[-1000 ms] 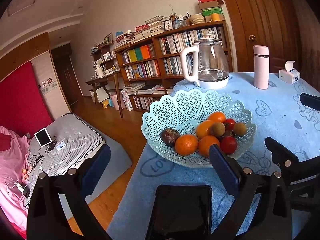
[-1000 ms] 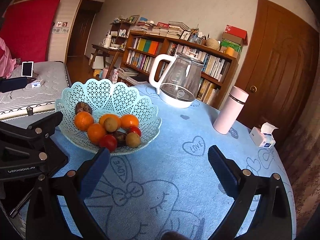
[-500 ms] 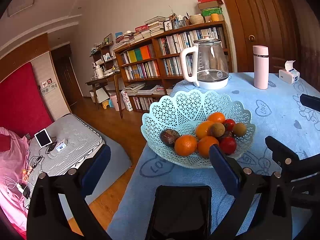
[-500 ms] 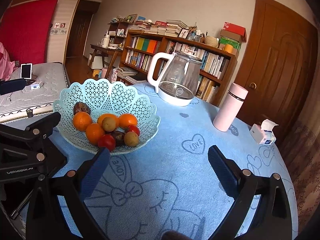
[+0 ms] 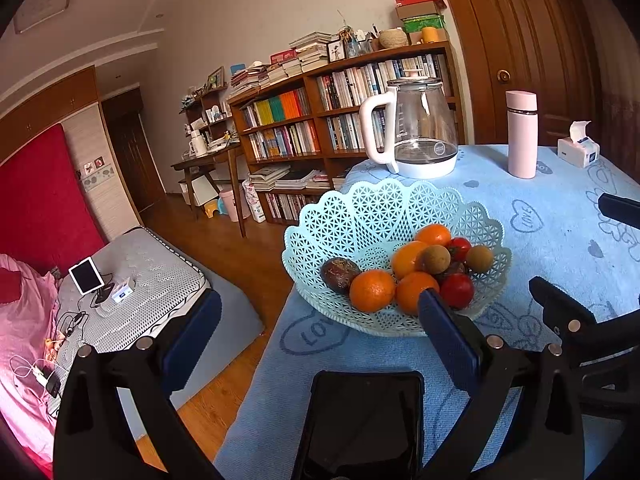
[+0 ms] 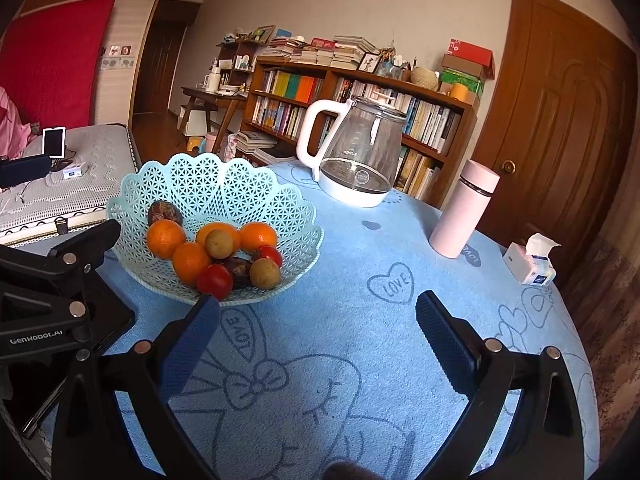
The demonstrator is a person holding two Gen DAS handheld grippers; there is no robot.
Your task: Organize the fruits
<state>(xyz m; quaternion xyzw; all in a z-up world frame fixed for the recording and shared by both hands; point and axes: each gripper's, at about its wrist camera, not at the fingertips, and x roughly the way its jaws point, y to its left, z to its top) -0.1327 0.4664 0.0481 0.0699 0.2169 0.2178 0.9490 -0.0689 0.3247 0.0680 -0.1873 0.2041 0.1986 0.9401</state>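
Observation:
A pale green lattice basket [image 5: 376, 216] [image 6: 208, 184] stands on the blue tablecloth and holds several fruits: oranges [image 5: 372, 290] [image 6: 165, 238], red tomatoes [image 5: 457, 290] [image 6: 214, 281], brown round fruits [image 5: 433, 259] [image 6: 264, 273] and a dark passion fruit [image 5: 339, 274] [image 6: 164, 213]. My left gripper [image 5: 320, 332] is open just short of the basket's near rim, nothing between its fingers. My right gripper [image 6: 318, 334] is open over the cloth, right of the basket, holding nothing.
A black phone [image 5: 362, 420] lies on the cloth under the left gripper. Behind the basket stand a glass kettle [image 6: 354, 160], a pink flask [image 6: 464, 208] and a tissue pack [image 6: 530, 260]. The table edge drops to wooden floor on the left.
The right wrist view has pulled back slightly, so the basket sits a little farther up and left. The left view is almost unchanged. Both grippers stay open.

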